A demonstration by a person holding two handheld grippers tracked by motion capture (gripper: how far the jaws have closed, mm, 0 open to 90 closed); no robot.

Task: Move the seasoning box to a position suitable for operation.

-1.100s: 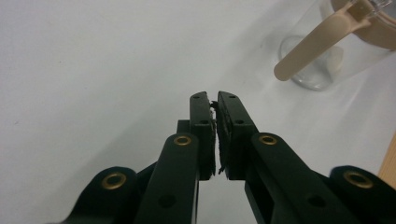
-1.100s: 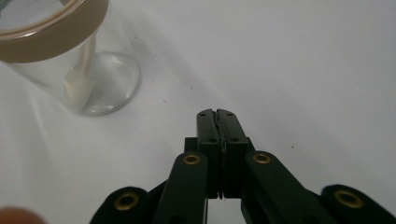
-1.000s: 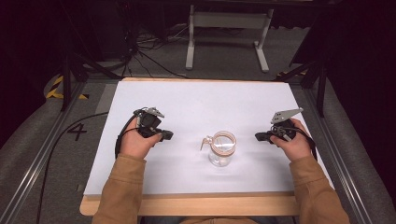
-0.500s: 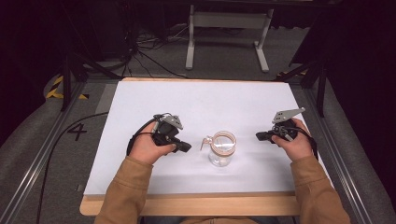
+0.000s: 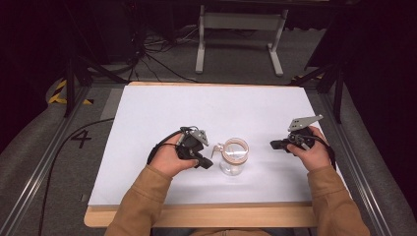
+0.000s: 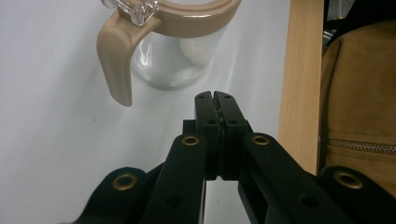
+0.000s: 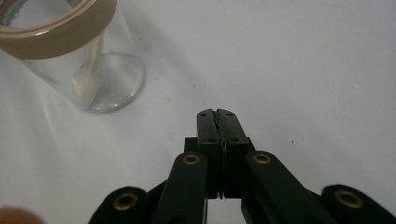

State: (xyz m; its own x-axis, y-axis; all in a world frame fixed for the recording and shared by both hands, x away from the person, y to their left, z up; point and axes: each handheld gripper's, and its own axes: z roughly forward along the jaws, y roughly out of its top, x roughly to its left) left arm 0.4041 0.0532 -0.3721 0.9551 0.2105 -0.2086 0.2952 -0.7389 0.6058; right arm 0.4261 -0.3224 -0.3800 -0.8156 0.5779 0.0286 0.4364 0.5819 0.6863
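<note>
Down at the near edge of the wooden counter (image 5: 206, 216), two arms in tan sleeves (image 5: 142, 206) reach in over its white top. The left hand-held gripper (image 5: 205, 163) is black, and its two jaws are pressed tight together with nothing between them. It sits just beside the clear glass jar with a tan ring on top and a tan handle (image 5: 234, 156), but it does not touch it. In the left gripper view the jar's handle (image 6: 116, 65) hangs down just past the closed tips, and something small and white lies inside the glass. The jar stands up straight near the middle of the counter, between the two hands. The right hand-held gripper (image 5: 273, 144) is closed too, holding nothing, and points at the jar from farther off.
</note>
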